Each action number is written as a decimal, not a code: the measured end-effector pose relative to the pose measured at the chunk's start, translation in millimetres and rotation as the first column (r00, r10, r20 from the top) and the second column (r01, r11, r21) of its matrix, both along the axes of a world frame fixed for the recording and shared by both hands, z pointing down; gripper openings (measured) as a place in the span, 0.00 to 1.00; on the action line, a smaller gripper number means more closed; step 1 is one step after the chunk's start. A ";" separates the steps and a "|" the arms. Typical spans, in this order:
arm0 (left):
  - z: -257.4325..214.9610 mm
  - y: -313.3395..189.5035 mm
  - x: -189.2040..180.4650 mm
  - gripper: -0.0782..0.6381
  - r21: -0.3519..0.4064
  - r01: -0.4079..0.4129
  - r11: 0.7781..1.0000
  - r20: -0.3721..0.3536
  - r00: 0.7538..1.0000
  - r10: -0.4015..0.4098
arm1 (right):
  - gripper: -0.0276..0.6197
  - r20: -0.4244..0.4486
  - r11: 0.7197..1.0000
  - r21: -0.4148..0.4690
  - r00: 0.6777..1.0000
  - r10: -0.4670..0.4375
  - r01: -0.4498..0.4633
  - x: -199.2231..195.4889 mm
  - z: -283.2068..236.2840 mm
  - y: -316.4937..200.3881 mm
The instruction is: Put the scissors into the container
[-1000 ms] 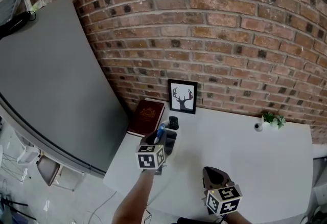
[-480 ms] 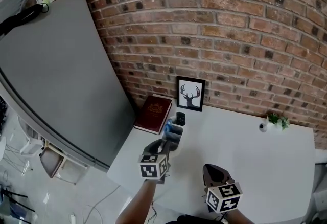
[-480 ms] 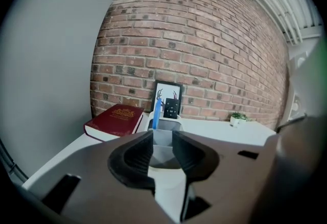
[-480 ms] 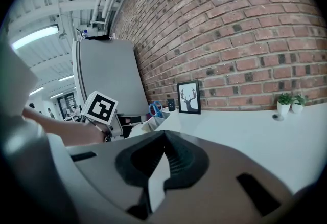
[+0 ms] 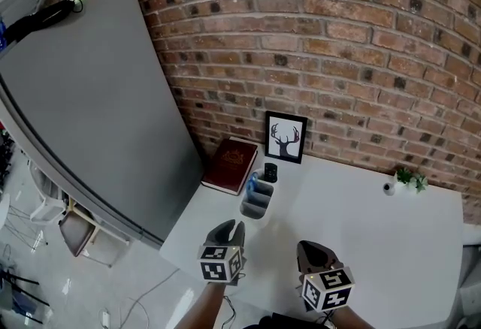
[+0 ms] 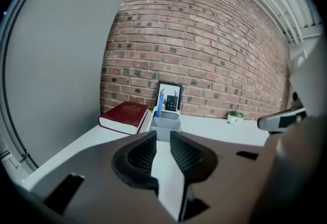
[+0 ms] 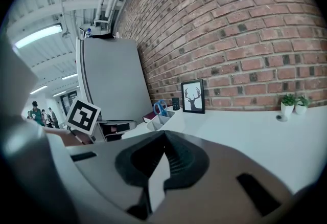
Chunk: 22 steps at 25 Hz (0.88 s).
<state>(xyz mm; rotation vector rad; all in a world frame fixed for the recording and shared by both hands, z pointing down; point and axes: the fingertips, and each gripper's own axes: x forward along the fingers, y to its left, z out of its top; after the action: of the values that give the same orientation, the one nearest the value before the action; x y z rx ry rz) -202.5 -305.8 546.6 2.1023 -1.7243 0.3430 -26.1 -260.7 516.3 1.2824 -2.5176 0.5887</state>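
Note:
The scissors [image 5: 250, 185], with blue handles, stand upright in the grey container [image 5: 256, 203] on the white table [image 5: 376, 237]. They show as a blue handle in the left gripper view [image 6: 160, 104] and in the right gripper view [image 7: 160, 107], inside the container [image 6: 166, 121] [image 7: 159, 121]. My left gripper [image 5: 228, 227] [image 6: 163, 135] hangs near the table's front edge, a short way back from the container, open by a narrow gap with nothing between the jaws. My right gripper [image 5: 313, 250] [image 7: 164, 136] hovers to its right, shut and empty.
A dark red book [image 5: 234, 165] lies left of the container, close to a large grey panel [image 5: 90, 110]. A framed deer picture [image 5: 285, 138] leans on the brick wall, with a small black object [image 5: 270, 172] in front of it. A tiny plant [image 5: 409, 180] stands far right.
My left gripper has drawn back from over the container toward the front edge. The scissors stay in the container. The right gripper has hardly moved.

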 end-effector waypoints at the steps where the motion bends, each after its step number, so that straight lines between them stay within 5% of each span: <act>1: -0.8 5.2 -0.3 0.22 0.002 0.000 1.000 0.003 1.000 0.000 | 0.04 -0.002 1.000 -0.001 1.000 -0.002 0.002 -0.8 0.5 0.4; 22: -18.8 67.1 -18.8 0.16 0.036 0.053 0.998 -0.041 0.998 -0.052 | 0.04 -0.013 0.999 0.014 0.999 -0.039 0.039 -16.9 -2.1 8.1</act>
<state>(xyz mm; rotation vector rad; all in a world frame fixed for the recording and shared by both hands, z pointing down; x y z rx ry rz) -221.3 -238.7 527.8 2.0712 -1.7721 0.2540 -43.0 -252.5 514.2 1.2351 -2.5343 0.5536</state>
